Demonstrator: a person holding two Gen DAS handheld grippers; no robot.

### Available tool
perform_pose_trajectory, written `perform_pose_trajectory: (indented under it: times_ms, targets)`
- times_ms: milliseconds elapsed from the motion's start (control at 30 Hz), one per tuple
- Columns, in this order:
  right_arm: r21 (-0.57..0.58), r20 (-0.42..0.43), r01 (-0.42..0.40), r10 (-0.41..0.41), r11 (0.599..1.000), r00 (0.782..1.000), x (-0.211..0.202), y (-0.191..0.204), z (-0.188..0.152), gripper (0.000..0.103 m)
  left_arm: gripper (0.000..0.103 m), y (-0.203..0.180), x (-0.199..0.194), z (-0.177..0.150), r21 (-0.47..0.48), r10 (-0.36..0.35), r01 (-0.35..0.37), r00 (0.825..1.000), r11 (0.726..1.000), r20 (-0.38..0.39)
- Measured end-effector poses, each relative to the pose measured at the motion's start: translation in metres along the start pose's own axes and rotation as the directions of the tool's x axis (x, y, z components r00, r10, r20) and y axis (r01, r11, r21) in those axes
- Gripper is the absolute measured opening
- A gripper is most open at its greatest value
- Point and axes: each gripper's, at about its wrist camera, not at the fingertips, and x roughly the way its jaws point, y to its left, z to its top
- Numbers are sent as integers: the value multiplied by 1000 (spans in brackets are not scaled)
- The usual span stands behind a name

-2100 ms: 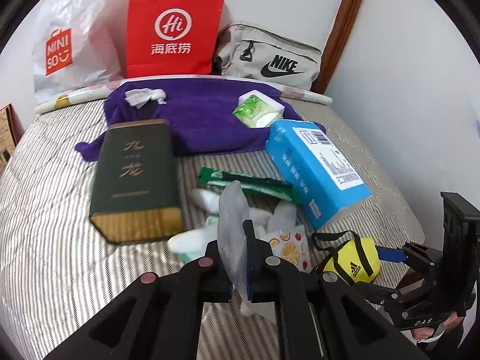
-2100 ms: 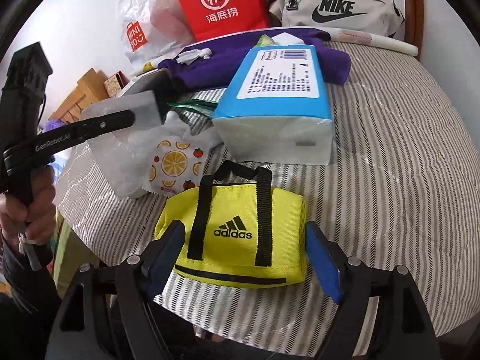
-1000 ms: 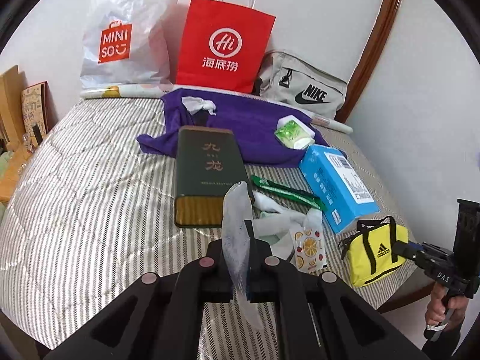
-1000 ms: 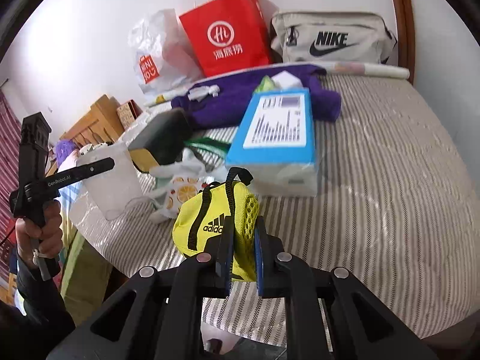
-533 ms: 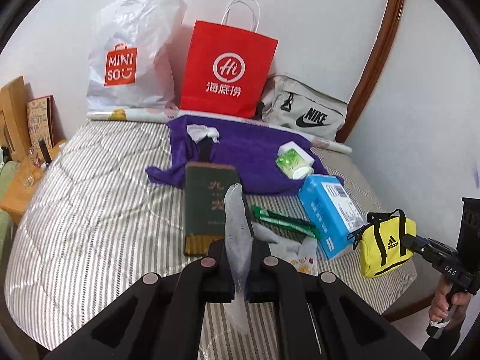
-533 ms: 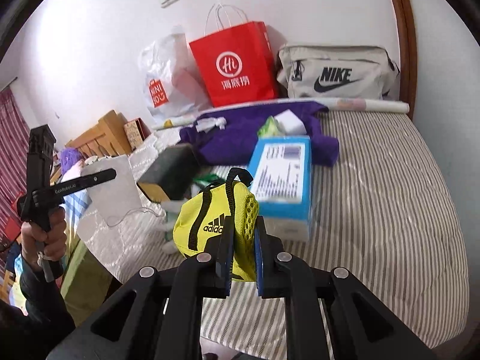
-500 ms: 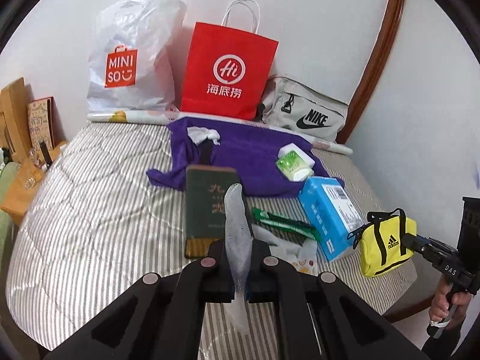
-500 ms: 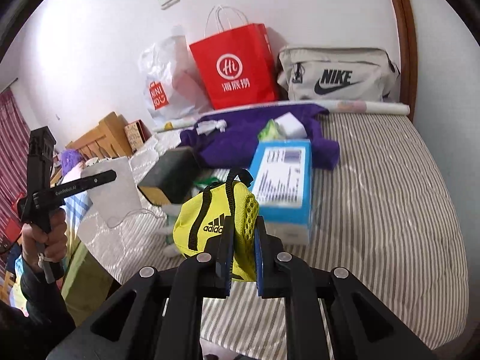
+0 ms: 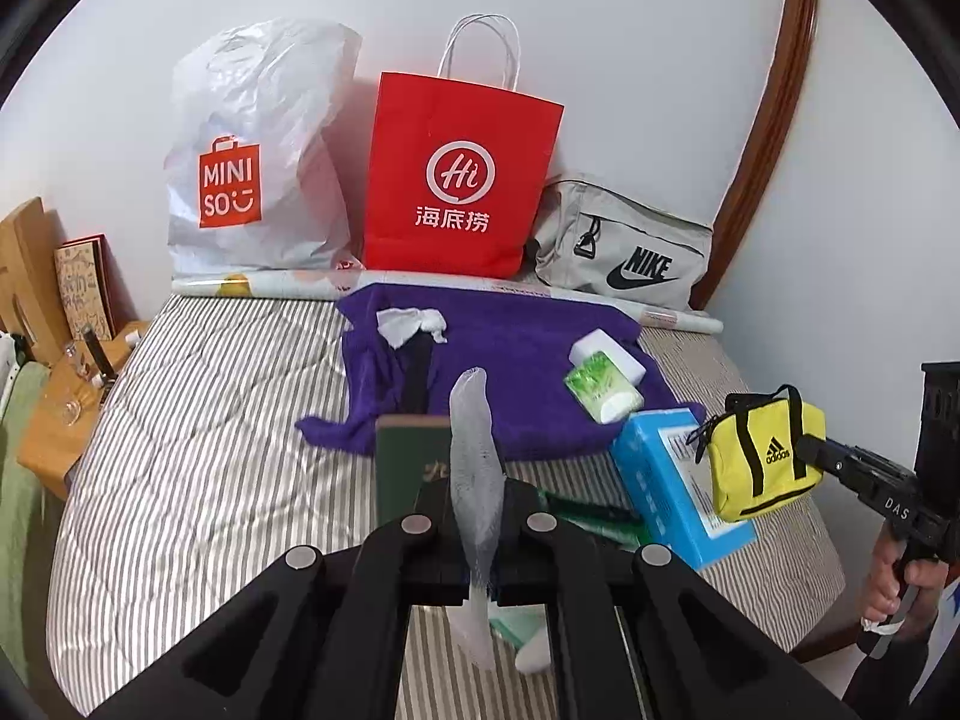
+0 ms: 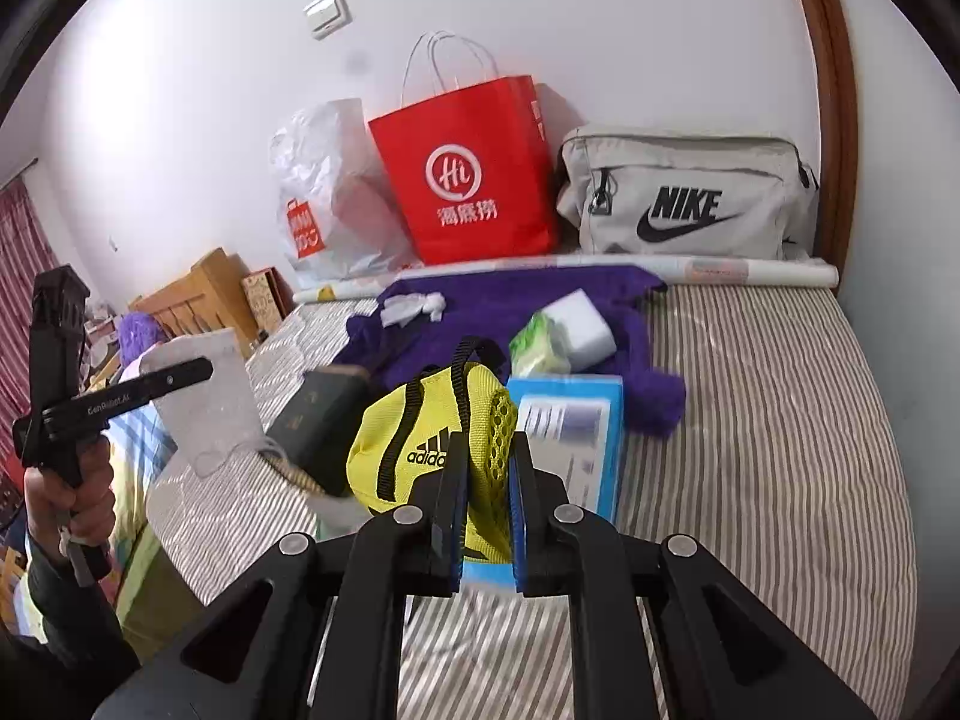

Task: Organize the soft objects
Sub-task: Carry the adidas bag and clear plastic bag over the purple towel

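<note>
Both tools raised over the striped bed, each pinching a soft item.

At the wall stand a white Miniso bag, a red paper bag and a grey Nike bag, contents hidden. The left tool is pressed together on a thin translucent mesh pouch, hanging edge-on. The right tool clamps a yellow Adidas bag, black-handled, held above the blue box.

White walls, striped mattress, wooden headboard, brown door frame.

Yellow Adidas pouch clamped in right gripper
</note>
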Motion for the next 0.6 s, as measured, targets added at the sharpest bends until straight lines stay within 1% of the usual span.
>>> perform_pose_trajectory:
  times_ms: [167, 367, 600]
  targets:
    - [-3, 14, 24, -24, 1000, 1000, 13, -4, 24, 12, 4, 2, 13, 18, 1, 3, -3, 1000, 1000, -7]
    - [-1, 4, 22, -22, 1000, 1000, 36, -10, 47, 12, 4, 5, 29, 40, 8, 11, -11, 1000, 1000, -2]
    - [4, -6, 2, -2, 1000, 1000, 63, -15, 68, 12, 4, 6, 49, 62, 17, 14, -14, 1000, 1000, -10]
